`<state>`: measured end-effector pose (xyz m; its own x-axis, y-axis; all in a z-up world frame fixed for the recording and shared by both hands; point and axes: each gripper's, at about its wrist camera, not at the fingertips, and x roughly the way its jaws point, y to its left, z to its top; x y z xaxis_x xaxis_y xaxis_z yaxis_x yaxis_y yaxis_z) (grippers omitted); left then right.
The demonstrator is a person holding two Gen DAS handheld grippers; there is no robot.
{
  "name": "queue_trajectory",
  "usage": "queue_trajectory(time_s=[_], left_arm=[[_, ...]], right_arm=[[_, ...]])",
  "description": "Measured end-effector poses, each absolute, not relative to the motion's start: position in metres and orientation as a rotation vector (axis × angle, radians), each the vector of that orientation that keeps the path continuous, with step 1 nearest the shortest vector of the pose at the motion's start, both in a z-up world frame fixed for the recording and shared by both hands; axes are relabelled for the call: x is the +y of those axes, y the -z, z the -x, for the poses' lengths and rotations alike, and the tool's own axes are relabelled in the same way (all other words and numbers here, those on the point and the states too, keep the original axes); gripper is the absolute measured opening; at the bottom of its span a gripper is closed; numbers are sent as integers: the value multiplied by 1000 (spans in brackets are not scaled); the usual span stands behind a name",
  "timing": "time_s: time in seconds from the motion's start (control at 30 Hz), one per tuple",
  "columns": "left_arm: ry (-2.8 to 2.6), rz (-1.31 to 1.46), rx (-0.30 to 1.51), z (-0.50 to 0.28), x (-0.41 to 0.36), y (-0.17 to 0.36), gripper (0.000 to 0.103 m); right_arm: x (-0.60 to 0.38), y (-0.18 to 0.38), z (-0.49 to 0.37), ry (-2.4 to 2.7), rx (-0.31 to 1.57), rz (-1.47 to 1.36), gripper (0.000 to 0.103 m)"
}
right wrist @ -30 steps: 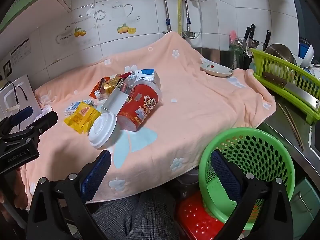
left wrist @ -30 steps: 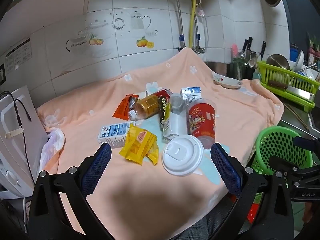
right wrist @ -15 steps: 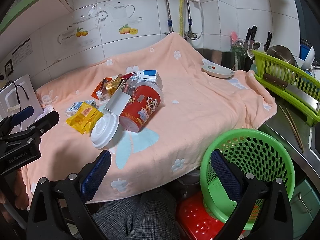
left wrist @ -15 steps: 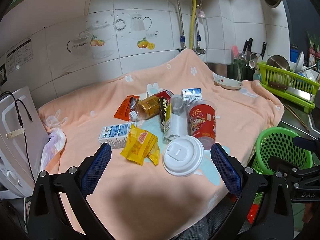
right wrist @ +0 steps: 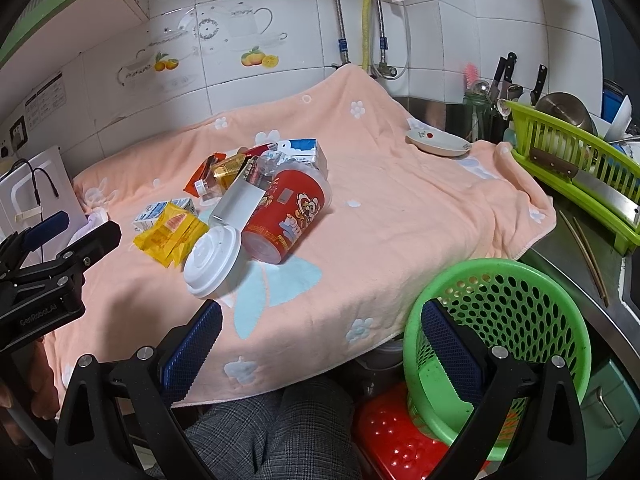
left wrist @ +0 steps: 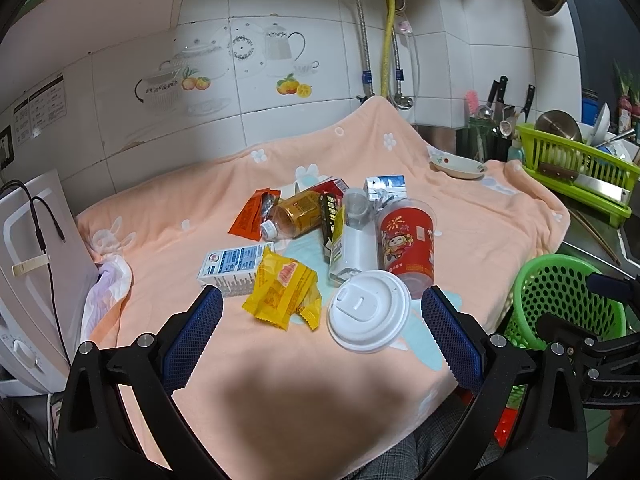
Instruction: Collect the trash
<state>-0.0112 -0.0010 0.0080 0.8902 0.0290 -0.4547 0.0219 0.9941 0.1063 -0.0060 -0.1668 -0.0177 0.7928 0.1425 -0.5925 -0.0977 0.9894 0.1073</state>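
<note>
A heap of trash lies on a peach towel (left wrist: 280, 380): a white cup lid (left wrist: 368, 311), a red printed cup (left wrist: 407, 243) on its side, yellow snack wrappers (left wrist: 283, 288), a small milk carton (left wrist: 232, 263), a brown drink bottle (left wrist: 298, 215), an orange packet (left wrist: 251, 214) and a blue-white carton (left wrist: 385, 186). My left gripper (left wrist: 320, 336) hovers open just short of the lid and wrappers, holding nothing. My right gripper (right wrist: 320, 354) is open over the towel's front edge, beside a green perforated basket (right wrist: 516, 320). The same lid (right wrist: 214, 260) and cup (right wrist: 288, 212) lie ahead of it.
A white appliance (left wrist: 28, 280) with a black cable stands at the left. A small dish (left wrist: 456, 166), knives and a green dish rack (left wrist: 580, 172) crowd the right. A red stool (right wrist: 396, 440) and a person's checked trouser legs (right wrist: 272, 436) are below the table.
Both cameras have drifted slightly; the trash pile sits a touch further back in the right wrist view. Nothing was taken hold of or moved on the towel.
</note>
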Motion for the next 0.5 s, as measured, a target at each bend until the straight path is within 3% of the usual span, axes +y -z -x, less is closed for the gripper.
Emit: queue_trajectory(time_s=[0.5], left_arm=[[-6,-106,482,7,2,-4,98]], right_arm=[[-169,20,5,-132,645,-80,97]])
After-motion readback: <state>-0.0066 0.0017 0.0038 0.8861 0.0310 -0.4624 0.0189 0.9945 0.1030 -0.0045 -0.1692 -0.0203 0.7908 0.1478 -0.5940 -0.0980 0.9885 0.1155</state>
